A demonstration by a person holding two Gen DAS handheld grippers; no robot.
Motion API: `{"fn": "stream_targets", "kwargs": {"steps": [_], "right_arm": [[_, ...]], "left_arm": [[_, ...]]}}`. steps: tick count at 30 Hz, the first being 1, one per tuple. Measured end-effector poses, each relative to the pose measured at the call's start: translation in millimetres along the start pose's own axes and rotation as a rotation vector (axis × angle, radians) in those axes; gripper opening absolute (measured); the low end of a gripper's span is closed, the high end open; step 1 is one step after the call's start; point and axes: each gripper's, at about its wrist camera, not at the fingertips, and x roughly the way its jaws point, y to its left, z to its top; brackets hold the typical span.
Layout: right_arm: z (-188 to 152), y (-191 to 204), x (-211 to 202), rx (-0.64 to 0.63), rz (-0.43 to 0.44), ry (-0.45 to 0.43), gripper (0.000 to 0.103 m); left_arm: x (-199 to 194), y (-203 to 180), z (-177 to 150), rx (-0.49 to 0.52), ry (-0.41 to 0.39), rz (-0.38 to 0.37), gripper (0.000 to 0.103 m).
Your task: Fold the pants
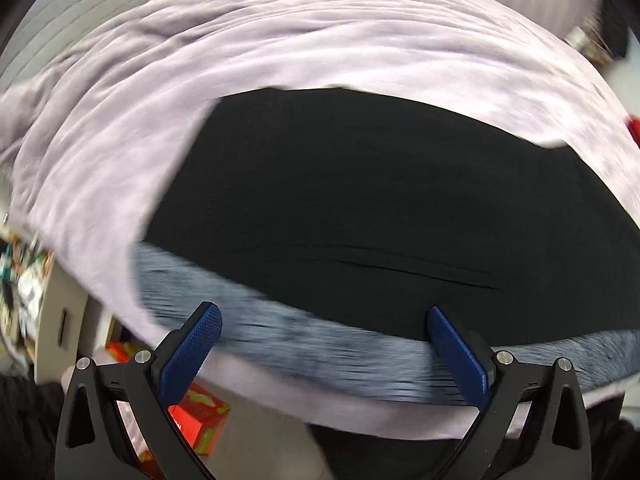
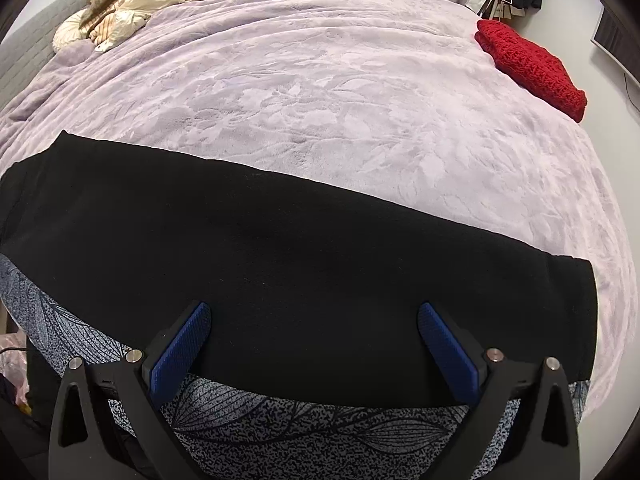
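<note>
Black pants [image 1: 360, 200] lie flat on the lilac blanket [image 1: 280, 60] of a bed, near its front edge; they also show in the right wrist view [image 2: 280, 248]. A blue-grey patterned cloth [image 2: 280, 424] lies under their near edge, also seen in the left wrist view [image 1: 320, 352]. My left gripper [image 1: 325, 320] is open and empty, just above the pants' near edge. My right gripper [image 2: 314, 318] is open and empty over the pants' near edge. The left wrist view is motion-blurred.
A red knitted garment [image 2: 532, 68] lies at the bed's far right edge. Cream bedding and a pillow [image 2: 132, 8] sit at the far left by a grey headboard [image 2: 28, 36]. Red boxes [image 1: 200, 416] stand on the floor below the bed's left side.
</note>
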Motion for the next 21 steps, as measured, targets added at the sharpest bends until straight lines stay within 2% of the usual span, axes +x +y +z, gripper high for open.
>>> {"fn": "stream_targets", "kwargs": {"steps": [2, 3, 4, 5, 8, 10, 12, 14, 15, 17, 18, 19, 20, 21], "right_arm": [[0, 2, 0, -0.001, -0.003, 0.001, 0.103], [0, 2, 0, -0.003, -0.007, 0.003, 0.103], [1, 2, 0, -0.004, -0.010, 0.004, 0.103], [1, 2, 0, -0.003, -0.012, 0.005, 0.103], [6, 2, -1, 0.011, -0.032, 0.018, 0.103], [10, 8, -6, 0.034, -0.057, 0.003, 0.103], [14, 20, -10, 0.029, -0.038, -0.022, 0.103], [17, 37, -11, -0.002, -0.015, -0.035, 0.103], [17, 46, -9, -0.029, -0.014, -0.029, 0.103], [14, 58, -5, -0.080, -0.025, -0.022, 0.103], [13, 59, -4, -0.096, -0.037, -0.025, 0.103], [11, 60, -5, -0.107, -0.044, -0.031, 0.103], [10, 57, -6, -0.104, -0.039, -0.033, 0.103], [8, 53, -6, -0.094, -0.034, -0.031, 0.103]], "left_arm": [[9, 30, 5, -0.083, 0.024, 0.090, 0.103], [11, 44, 7, -0.133, 0.033, 0.077, 0.103], [11, 55, 12, -0.185, 0.044, 0.028, 0.103], [9, 60, 14, -0.205, 0.047, 0.015, 0.103], [-4, 32, 35, -0.161, -0.013, 0.075, 0.103], [-13, 0, 51, -0.102, -0.048, 0.011, 0.103], [-18, -38, 73, -0.035, -0.088, -0.040, 0.103], [-9, -73, 95, 0.053, -0.104, -0.043, 0.103], [0, -83, 104, 0.086, -0.094, -0.018, 0.103], [28, -85, 120, 0.104, -0.031, 0.079, 0.103], [37, -75, 126, 0.083, -0.005, 0.093, 0.103], [45, -60, 131, 0.042, 0.001, 0.069, 0.103], [42, -33, 113, 0.004, 0.000, 0.041, 0.103], [42, -25, 113, -0.032, 0.007, -0.019, 0.103]]}}
